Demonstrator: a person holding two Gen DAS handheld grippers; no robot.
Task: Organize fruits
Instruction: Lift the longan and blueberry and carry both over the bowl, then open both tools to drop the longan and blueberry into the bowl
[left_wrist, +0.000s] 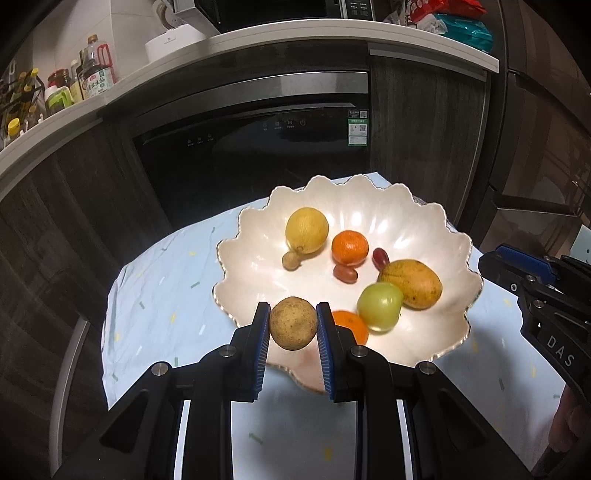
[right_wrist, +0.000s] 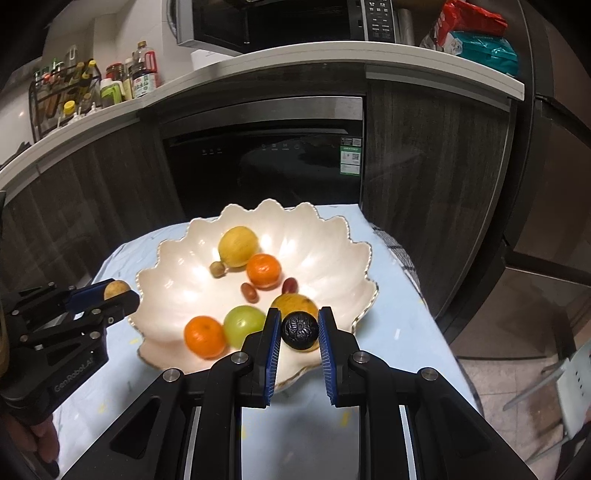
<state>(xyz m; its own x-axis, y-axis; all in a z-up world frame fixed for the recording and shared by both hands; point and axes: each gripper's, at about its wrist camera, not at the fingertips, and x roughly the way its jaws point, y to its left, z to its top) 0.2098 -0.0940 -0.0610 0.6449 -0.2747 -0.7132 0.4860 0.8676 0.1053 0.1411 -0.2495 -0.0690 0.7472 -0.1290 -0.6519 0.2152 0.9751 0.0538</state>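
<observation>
Blue pads of the left hand-held gripper (left_wrist: 292, 325) are clamped on a round brown speckled fruit (left_wrist: 293, 324), held over the near rim of a white scalloped bowl (left_wrist: 417, 210). A dark wrinkled fruit (right_wrist: 299, 329) is pinched by the right hand-held gripper (right_wrist: 299, 330) above the same bowl's near edge. Inside the bowl lie a lemon (left_wrist: 306, 230), two mandarins (left_wrist: 349, 247), a green fruit (left_wrist: 379, 306), a mango (left_wrist: 413, 283) and small fruits. The bowl rests on a worktop (left_wrist: 159, 295) covered by a pale blue cloth.
</observation>
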